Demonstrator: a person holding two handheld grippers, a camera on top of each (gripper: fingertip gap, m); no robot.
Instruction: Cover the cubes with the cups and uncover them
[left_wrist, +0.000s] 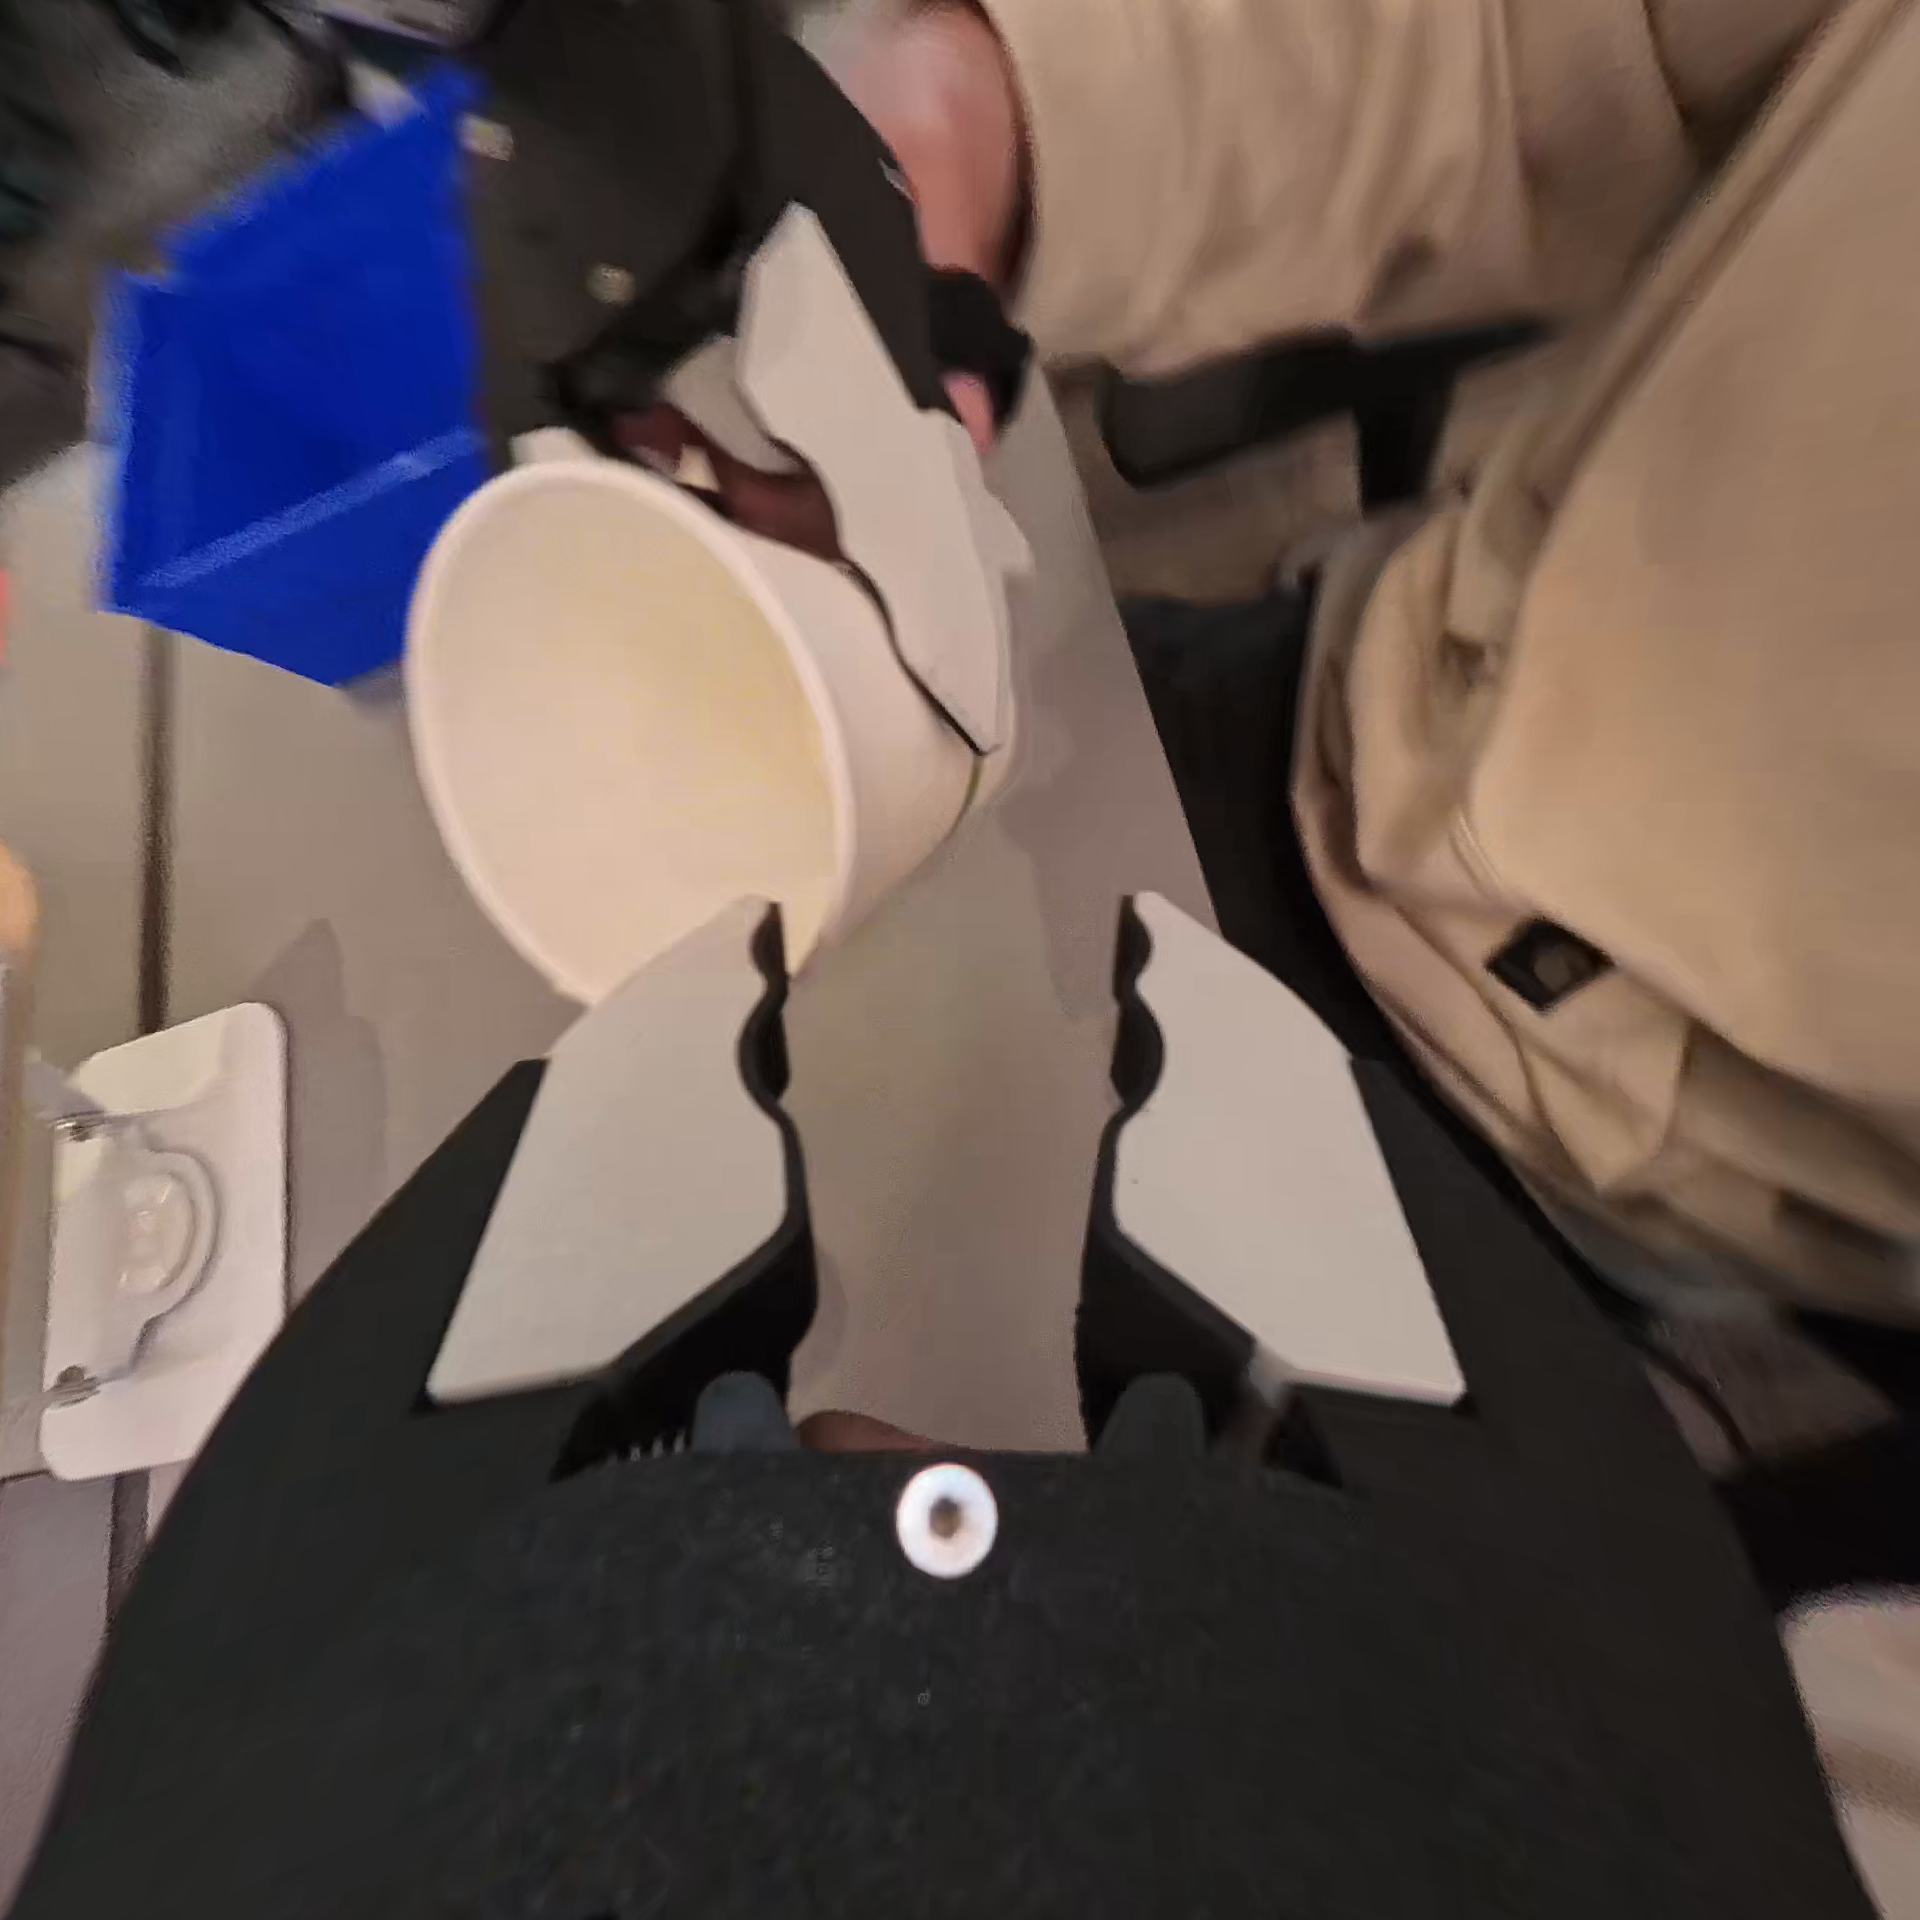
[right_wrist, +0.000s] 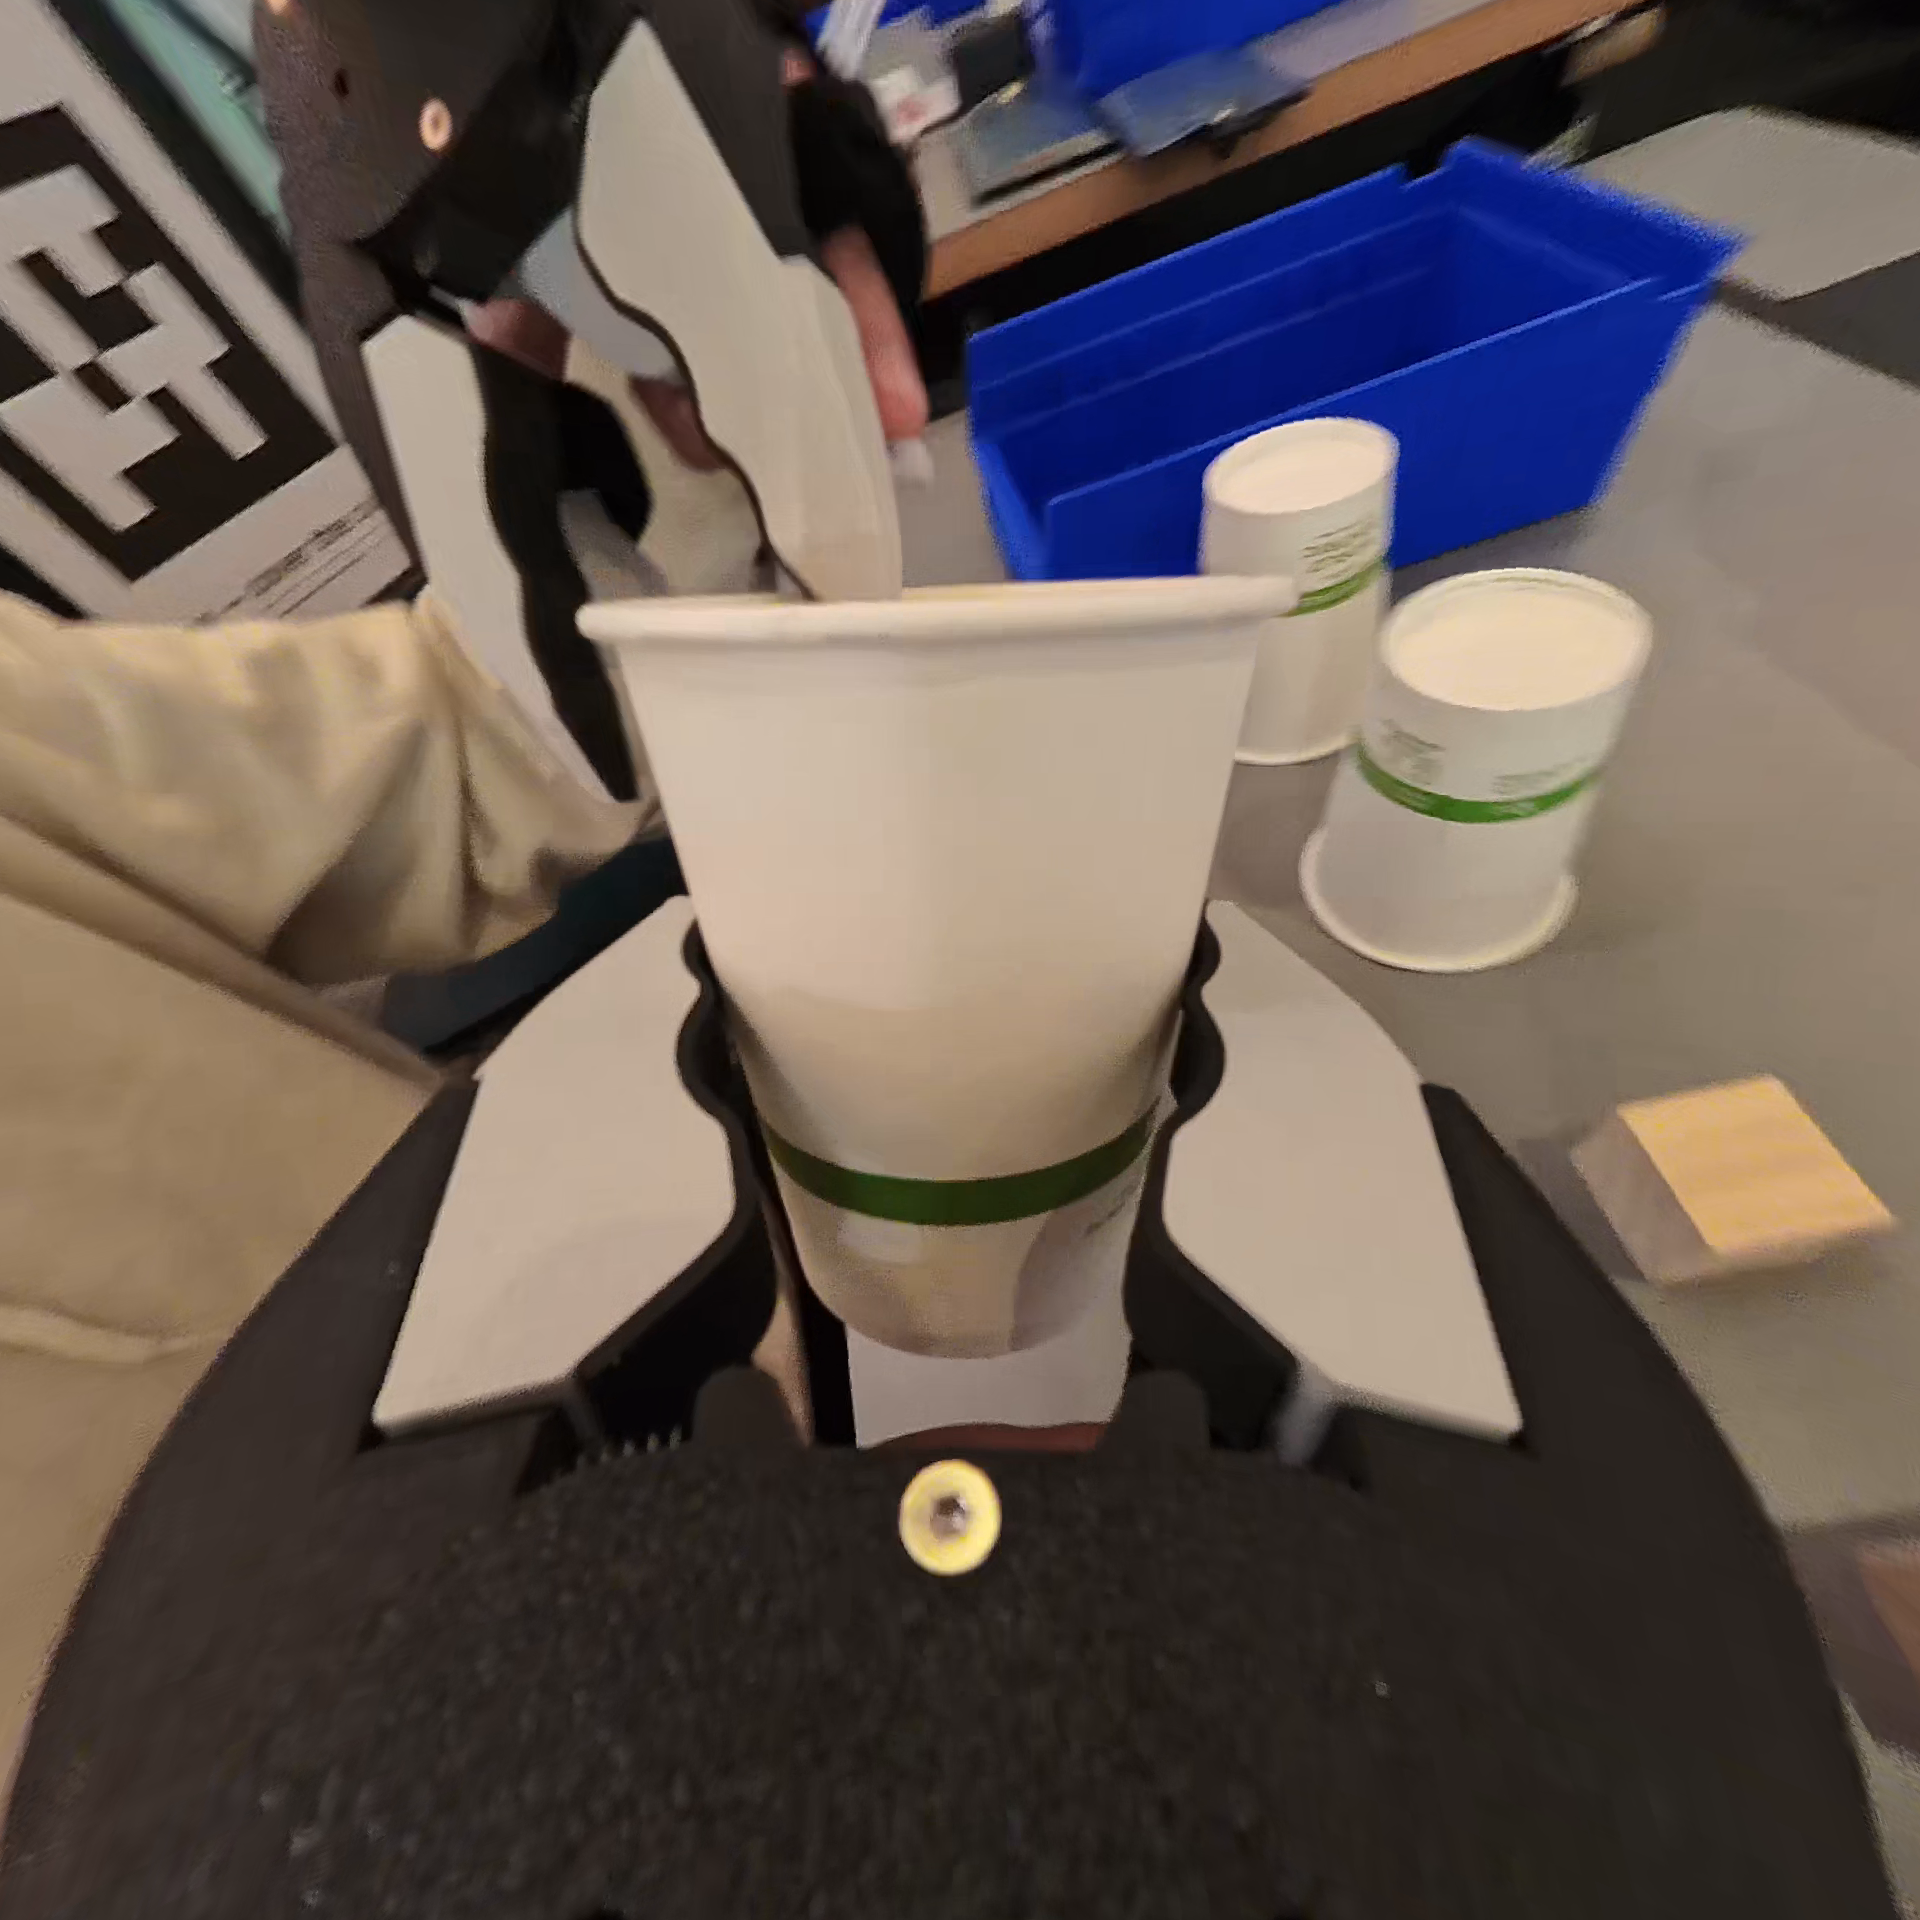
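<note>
My right gripper (right_wrist: 951, 935) is shut on the lower part of a white paper cup with a green band (right_wrist: 935, 831), held in the air with its mouth pointing away from the camera. In the left wrist view the same cup (left_wrist: 623, 727) faces me mouth first, with one of the right gripper's fingers (left_wrist: 883, 468) on its side. My left gripper (left_wrist: 951, 914) is open and empty just in front of the cup's rim. Its fingers (right_wrist: 748, 312) show above the rim in the right wrist view. A wooden cube (right_wrist: 1735, 1174) lies uncovered on the grey table at the right.
Two more white cups stand upside down on the table, one farther (right_wrist: 1299, 582) and one nearer (right_wrist: 1475, 769). A blue bin (right_wrist: 1351, 343) stands behind them. A black-and-white marker board (right_wrist: 104, 343) is at the left. The person's beige clothing (left_wrist: 1558, 623) fills the right of the left wrist view.
</note>
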